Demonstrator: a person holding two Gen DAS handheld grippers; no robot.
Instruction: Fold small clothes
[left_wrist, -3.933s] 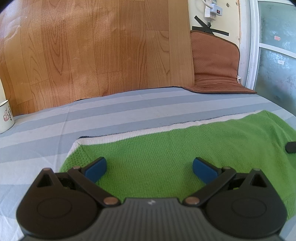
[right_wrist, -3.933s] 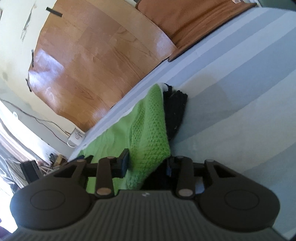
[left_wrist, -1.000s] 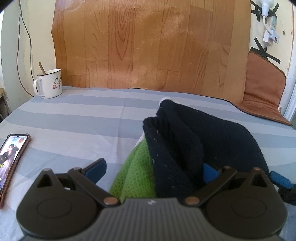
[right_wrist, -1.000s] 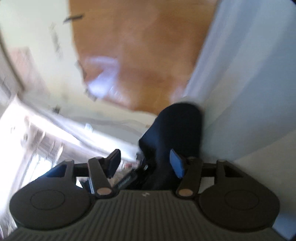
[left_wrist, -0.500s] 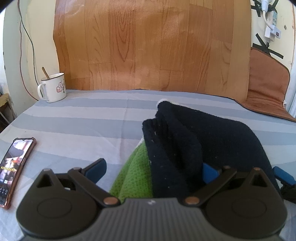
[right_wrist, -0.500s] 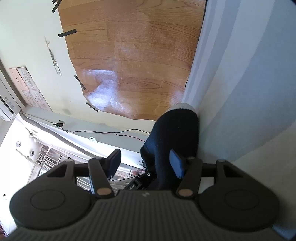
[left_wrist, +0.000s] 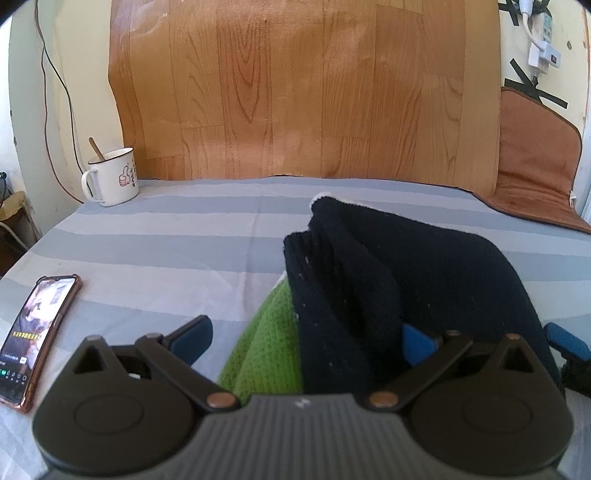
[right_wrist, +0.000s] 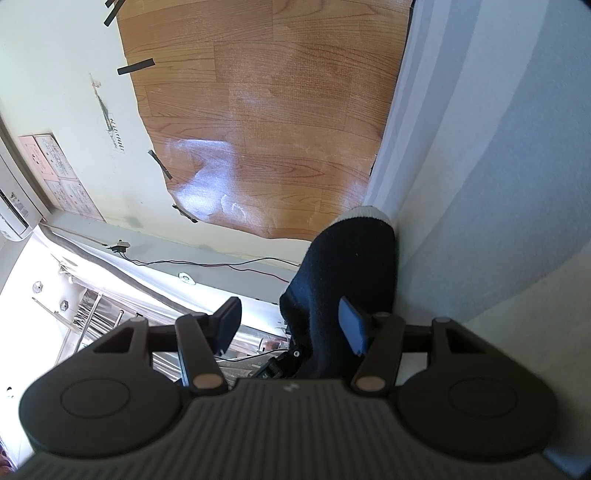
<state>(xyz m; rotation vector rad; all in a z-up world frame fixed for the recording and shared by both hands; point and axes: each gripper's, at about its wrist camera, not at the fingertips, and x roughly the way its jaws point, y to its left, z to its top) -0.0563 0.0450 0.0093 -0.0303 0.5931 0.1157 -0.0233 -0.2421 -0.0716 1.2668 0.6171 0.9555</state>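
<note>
Left wrist view: I saw the sweater (left_wrist: 388, 295) bunched on the striped sheet (left_wrist: 166, 251) | left gripper (left_wrist: 306, 338) spread around its fold | right gripper (right_wrist: 291, 325) spread, sweater between | phone (left_wrist: 35, 332) at left.

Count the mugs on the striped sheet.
1. The white mug stands at the striped sheet's far left corner, by the wood-pattern board. The folded garment may hide others.

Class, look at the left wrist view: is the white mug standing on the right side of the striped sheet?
No. The white mug stands at the far left of the striped sheet, against the wall.
</note>
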